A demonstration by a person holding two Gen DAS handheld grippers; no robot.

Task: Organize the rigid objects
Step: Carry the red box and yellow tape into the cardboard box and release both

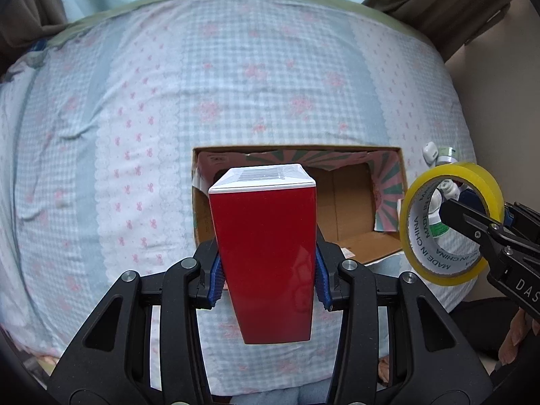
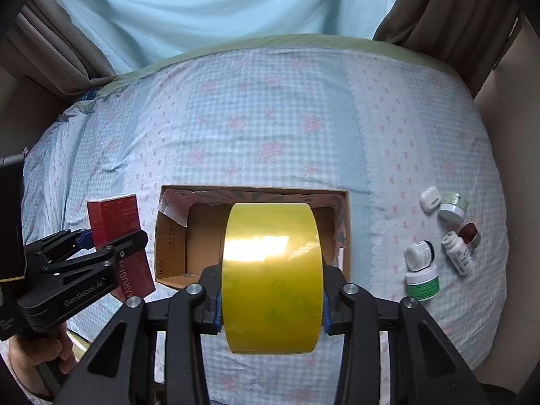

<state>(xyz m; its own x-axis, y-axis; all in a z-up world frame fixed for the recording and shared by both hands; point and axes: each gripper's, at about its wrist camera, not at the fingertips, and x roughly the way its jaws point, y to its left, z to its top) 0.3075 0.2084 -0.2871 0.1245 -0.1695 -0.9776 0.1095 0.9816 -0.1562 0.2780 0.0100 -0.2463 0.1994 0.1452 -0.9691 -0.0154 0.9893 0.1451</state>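
Observation:
A tall red box (image 1: 266, 253) with a white end sits between the blue pads of my left gripper (image 1: 268, 280), which is shut on it. The same red box (image 2: 118, 236) shows at the left of the right wrist view, held in the left gripper (image 2: 101, 239). My right gripper (image 2: 271, 295) is shut on a yellow tape roll (image 2: 271, 276); in the left wrist view that tape roll (image 1: 449, 222) hangs at the right, held by the right gripper (image 1: 479, 216). Both items hover near an open cardboard box (image 1: 357, 209) (image 2: 175, 236) lying on the bed.
The bed carries a checked blue sheet (image 2: 270, 128) with pink flowers. Right of the box lie small items: a white earbud case (image 2: 430, 199), several jars and a white bottle (image 2: 459, 253). Curtains (image 2: 202, 10) hang behind. A hand (image 2: 37, 361) holds the left gripper's handle.

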